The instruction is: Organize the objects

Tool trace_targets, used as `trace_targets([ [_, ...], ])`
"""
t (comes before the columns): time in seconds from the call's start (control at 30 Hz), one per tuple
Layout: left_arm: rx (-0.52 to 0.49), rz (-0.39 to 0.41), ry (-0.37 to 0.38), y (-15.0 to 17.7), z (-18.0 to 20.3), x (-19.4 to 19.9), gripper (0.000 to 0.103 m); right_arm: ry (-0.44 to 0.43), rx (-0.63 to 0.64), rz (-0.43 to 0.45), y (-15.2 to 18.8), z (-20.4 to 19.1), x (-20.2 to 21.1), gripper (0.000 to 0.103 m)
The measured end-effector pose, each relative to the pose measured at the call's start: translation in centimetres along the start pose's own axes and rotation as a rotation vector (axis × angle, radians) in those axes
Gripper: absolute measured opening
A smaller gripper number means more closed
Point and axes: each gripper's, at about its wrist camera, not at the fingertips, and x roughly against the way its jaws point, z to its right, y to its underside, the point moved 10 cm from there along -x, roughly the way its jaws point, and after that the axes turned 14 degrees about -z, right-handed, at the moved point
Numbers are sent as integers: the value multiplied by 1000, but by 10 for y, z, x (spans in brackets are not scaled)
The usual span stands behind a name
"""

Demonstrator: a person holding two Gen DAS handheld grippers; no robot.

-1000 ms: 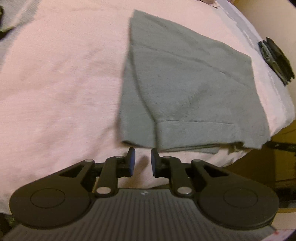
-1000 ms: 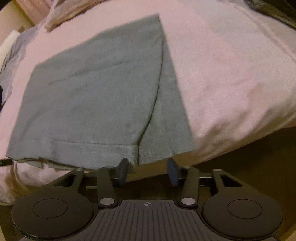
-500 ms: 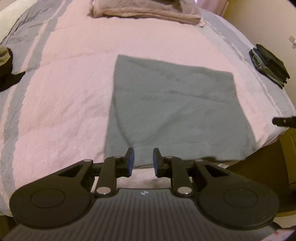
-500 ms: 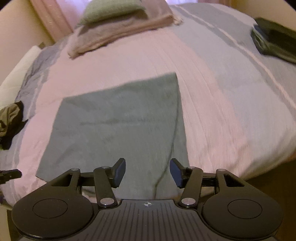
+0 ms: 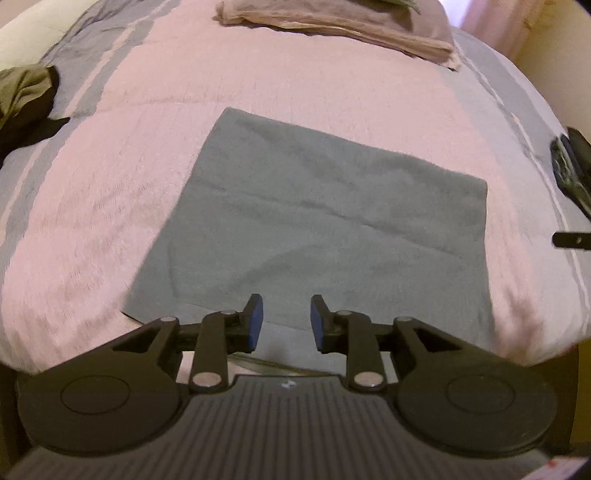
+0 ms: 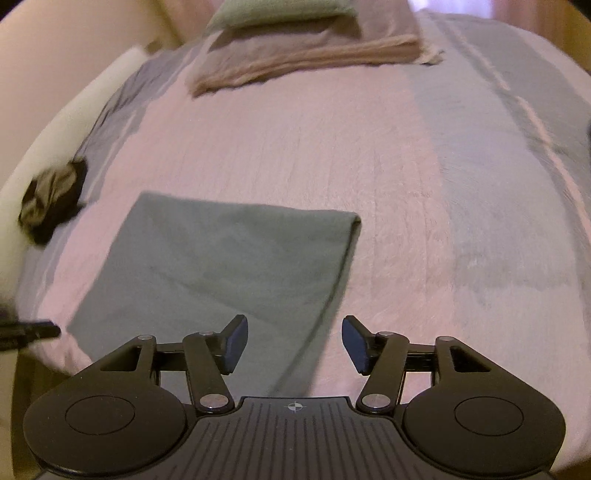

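Observation:
A grey-green folded cloth (image 5: 325, 221) lies flat on the pink bedspread (image 5: 110, 221), near the bed's front edge. My left gripper (image 5: 286, 321) hovers open over the cloth's near hem with nothing between its blue pads. In the right wrist view the same cloth (image 6: 229, 266) spreads to the left of centre, its folded right edge running towards my right gripper (image 6: 293, 341), which is open wide and empty above the cloth's near right corner. Neither gripper touches the cloth.
A folded pinkish blanket (image 5: 332, 22) with a green cushion (image 6: 280, 11) on it lies at the bed's far end. A crumpled dark garment (image 5: 22, 99) sits at the left. A dark flat object (image 5: 572, 166) rests at the right edge. The bed drops off just below both grippers.
Both grippers have pulled back and risen from the cloth's near hem, so more of the bed shows. The left jaws have opened wider. The cloth stays flat.

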Motion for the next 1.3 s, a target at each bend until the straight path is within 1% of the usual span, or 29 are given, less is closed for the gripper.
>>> trace_targets([
  [0.07,42,-9,-7,4,15,-1,29,3,49,-40,-9,16,-6,54],
  [0.17,71,-29,-7,14,35,-5,29,2,111,-47,-28,31,-6,54],
  [0.2,69,-34,-11,16,41,-7,29,2,111,-47,-28,31,-6,54],
  [0.27,63,-42,-17,23,54,-13,29,27,184,-47,-42,37,-5,54],
  [0.33,47,-49,-18,26,67,-20,29,43,236,-37,-48,37,-1,54],
  [0.4,10,-45,-25,28,82,-26,31,52,309,-32,-51,33,1,54],
  [0.43,-4,-38,-18,28,89,-31,33,69,366,-30,-51,30,1,54],
  [0.5,-29,-25,7,28,105,-41,34,112,471,-32,-50,27,-1,54],
  [0.53,-45,-20,13,30,113,-47,35,128,545,-41,-48,24,-5,54],
  [0.6,-84,-21,2,34,129,-57,37,160,679,-65,-42,21,-19,55],
  [0.67,-99,-14,-15,38,146,-61,44,201,823,-97,-33,20,-32,55],
  [0.73,-104,-3,-32,43,163,-64,54,207,943,-112,-27,18,-43,55],
  [0.83,-84,14,-83,54,189,-69,62,196,1146,-104,-20,13,-59,56],
  [0.87,-74,16,-93,58,199,-72,63,188,1213,-94,-18,13,-65,57],
  [0.9,-66,18,-108,62,208,-75,66,176,1264,-85,-17,14,-70,58],
  [0.97,-46,30,-167,70,225,-81,69,146,1362,-80,-12,19,-81,59],
  [1.03,0,16,-204,79,241,-89,72,134,1442,-86,-10,26,-90,59],
  [1.07,18,8,-228,84,248,-93,74,126,1468,-84,-9,28,-92,59],
  [1.1,21,9,-252,88,255,-95,78,113,1487,-86,-9,31,-95,60],
  [1.13,16,13,-274,90,261,-96,82,104,1499,-89,-8,35,-100,60],
  [1.2,1,18,-315,94,271,-102,87,91,1520,-101,-1,39,-105,60],
  [1.3,-54,35,-379,99,278,-110,88,76,1543,-111,6,37,-113,61],
])
